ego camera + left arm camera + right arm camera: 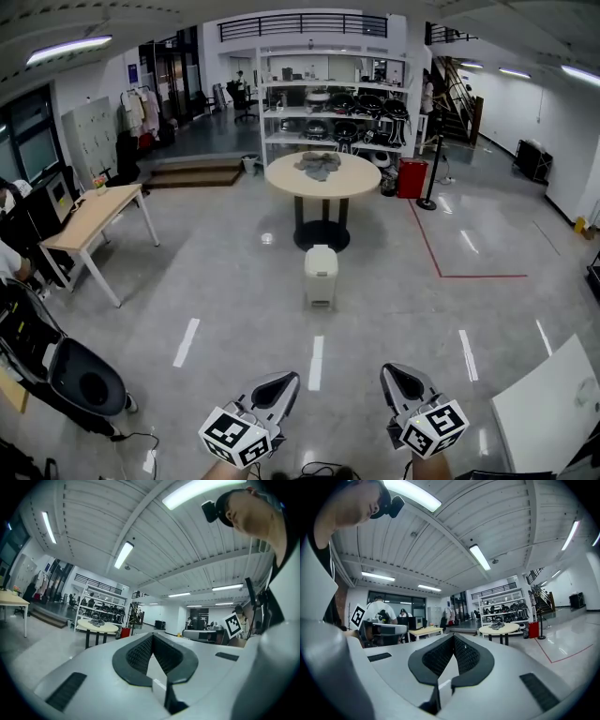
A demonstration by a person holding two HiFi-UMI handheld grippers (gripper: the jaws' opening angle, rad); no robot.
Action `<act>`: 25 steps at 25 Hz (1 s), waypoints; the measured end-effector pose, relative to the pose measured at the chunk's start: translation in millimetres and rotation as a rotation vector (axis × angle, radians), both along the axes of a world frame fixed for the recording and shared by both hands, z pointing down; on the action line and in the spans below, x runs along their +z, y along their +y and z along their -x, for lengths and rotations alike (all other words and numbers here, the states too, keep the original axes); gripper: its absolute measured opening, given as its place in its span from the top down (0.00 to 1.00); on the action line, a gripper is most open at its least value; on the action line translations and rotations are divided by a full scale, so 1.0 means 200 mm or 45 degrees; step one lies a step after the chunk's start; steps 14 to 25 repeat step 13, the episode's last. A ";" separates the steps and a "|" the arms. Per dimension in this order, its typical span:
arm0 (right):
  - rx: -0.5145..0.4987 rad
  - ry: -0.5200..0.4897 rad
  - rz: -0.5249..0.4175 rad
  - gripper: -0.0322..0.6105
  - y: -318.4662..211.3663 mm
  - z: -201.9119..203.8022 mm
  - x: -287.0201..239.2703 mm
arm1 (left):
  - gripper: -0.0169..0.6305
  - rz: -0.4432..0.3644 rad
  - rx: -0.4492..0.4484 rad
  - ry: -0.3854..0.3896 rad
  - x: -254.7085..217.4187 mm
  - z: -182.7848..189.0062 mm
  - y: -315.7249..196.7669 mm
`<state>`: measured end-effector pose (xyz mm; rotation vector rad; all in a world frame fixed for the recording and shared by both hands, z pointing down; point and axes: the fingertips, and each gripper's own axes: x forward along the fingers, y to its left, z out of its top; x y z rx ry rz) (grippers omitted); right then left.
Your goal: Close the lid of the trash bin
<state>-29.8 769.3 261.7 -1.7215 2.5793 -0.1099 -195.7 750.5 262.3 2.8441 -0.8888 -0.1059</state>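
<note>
Low at the head view's bottom edge, hands cut off: left gripper (pixel 281 382) and right gripper (pixel 396 375), jaws together on nothing. Well ahead, small white plastic trash bin (pixel 321 274); lid position too distant to judge.

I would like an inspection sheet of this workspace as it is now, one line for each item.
Surface: grey polished floor with white stripes.
Job's things: white trash bin stands before the round table; lid position too small to tell.
Clutter: grey cloth on that table.
Grippers: left gripper and right gripper shut, holding nothing, far from the bin.
Cables: black cable on the floor, lower left.
Surroundings: wooden desk, shelves, red floor line.
</note>
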 end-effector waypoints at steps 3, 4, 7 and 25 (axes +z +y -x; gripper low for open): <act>-0.004 -0.005 0.005 0.94 0.00 0.03 -0.01 | 0.99 0.005 -0.002 0.003 0.00 0.01 -0.01; -0.006 -0.006 0.003 0.94 -0.01 0.04 -0.02 | 0.99 0.005 -0.006 0.000 0.00 0.02 -0.02; 0.000 0.010 0.001 0.94 -0.02 0.05 -0.04 | 0.99 0.014 -0.023 0.005 0.00 0.04 -0.04; 0.025 0.041 -0.012 0.94 -0.05 0.02 -0.07 | 0.99 0.003 -0.030 0.034 -0.03 0.04 -0.05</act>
